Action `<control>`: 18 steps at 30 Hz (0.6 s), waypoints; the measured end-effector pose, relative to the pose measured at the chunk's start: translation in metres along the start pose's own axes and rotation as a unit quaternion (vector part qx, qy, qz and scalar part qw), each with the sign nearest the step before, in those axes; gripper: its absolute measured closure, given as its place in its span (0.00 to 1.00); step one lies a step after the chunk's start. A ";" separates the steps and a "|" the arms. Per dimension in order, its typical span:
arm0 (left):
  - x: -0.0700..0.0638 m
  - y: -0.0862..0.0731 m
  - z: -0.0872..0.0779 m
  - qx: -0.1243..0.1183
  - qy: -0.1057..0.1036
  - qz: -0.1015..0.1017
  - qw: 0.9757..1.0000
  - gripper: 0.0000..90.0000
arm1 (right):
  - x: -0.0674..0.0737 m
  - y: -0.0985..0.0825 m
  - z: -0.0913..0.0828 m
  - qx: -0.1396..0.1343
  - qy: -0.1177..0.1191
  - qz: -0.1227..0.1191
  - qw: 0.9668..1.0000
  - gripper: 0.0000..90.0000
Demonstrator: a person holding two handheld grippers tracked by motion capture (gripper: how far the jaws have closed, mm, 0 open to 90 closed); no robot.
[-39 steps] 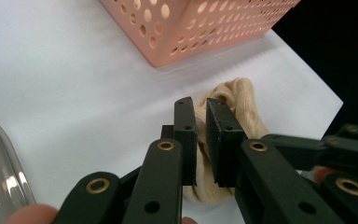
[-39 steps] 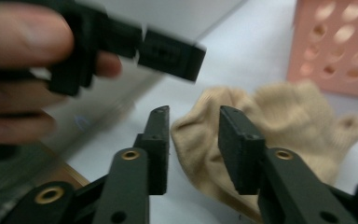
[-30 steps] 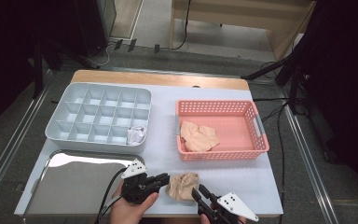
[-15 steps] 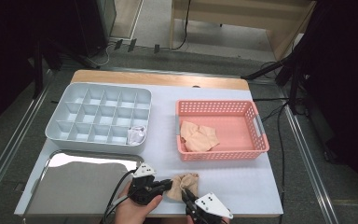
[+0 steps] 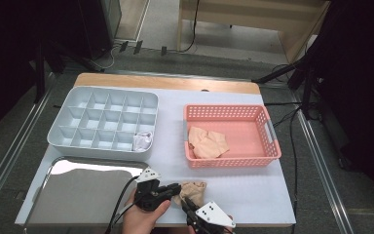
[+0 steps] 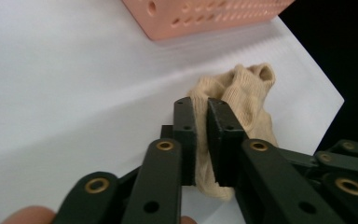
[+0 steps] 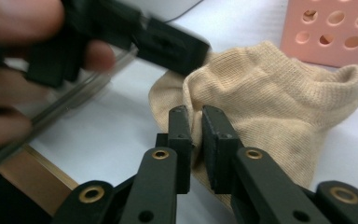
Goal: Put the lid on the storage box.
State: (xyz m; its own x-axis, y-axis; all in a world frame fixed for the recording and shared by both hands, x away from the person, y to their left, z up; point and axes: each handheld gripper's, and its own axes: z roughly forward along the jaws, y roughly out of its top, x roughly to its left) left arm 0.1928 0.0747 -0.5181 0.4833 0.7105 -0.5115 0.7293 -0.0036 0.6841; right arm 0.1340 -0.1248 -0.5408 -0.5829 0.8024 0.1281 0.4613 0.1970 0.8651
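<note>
Just in front of the pink basket [image 5: 231, 134] (two socks [image 5: 207, 142] left inside), both the left gripper [image 6: 200, 128] and right gripper [image 7: 196, 135] are clamped on a beige sock [image 5: 193, 190], seemingly mid-fold, with the tray [image 5: 104, 124] holding one white bundle [image 5: 142, 141].

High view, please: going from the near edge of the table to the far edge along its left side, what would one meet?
Left gripper, shut on the beige sock → metal tray → grey compartment box → bare wooden table edge.
</note>
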 end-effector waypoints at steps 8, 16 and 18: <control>-0.012 0.000 0.008 0.024 0.002 0.035 0.999 0.77 | 0.000 0.000 0.002 0.005 0.021 -0.001 1.000 0.77; -0.006 0.004 -0.001 0.018 -0.028 0.033 0.999 1.00 | -0.017 0.000 -0.041 -0.039 -0.009 0.044 0.998 0.71; -0.004 0.005 -0.002 0.013 -0.034 0.027 0.999 1.00 | -0.027 -0.001 -0.045 -0.047 -0.035 0.089 0.994 0.67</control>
State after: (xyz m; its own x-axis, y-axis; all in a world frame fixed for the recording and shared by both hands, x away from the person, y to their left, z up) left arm 0.1936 0.0733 -0.5110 0.5528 0.6599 -0.5088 0.7133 -0.0591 0.6984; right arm 0.1195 -0.1723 -0.5239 -0.4481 0.8576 0.2526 0.4863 -0.0033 0.8738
